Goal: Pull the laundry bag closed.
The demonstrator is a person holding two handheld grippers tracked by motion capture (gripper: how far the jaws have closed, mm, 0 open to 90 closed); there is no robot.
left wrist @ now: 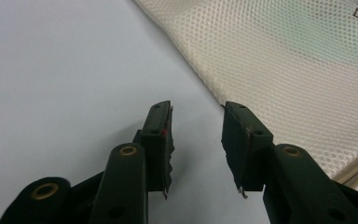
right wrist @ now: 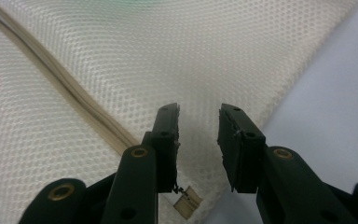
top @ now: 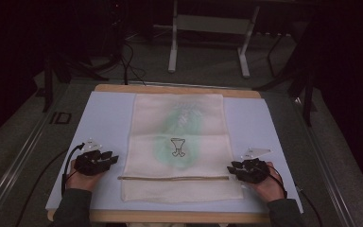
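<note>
A cream mesh bag (top: pixel 178 142) lies flat on a pale blue mat (top: pixel 105 118), with a green item showing faintly through it and a small drawn emblem (top: pixel 177 147) at its middle. A zipper (top: pixel 172 178) runs across its near end. My left gripper (top: pixel 115 158) rests open on the mat just left of the bag's edge (left wrist: pixel 261 70). My right gripper (top: pixel 230 169) is open at the bag's right edge, by the zipper's end; the mesh (right wrist: pixel 121 60), zipper (right wrist: pixel 74 95) and its pull tab (right wrist: pixel 188 201) lie under its jaws.
The mat sits on a wooden board (top: pixel 170 89) on a dark table. A white metal frame (top: pixel 208 28) stands on the floor beyond. Cables (top: pixel 42 177) trail from both grippers toward the near edge.
</note>
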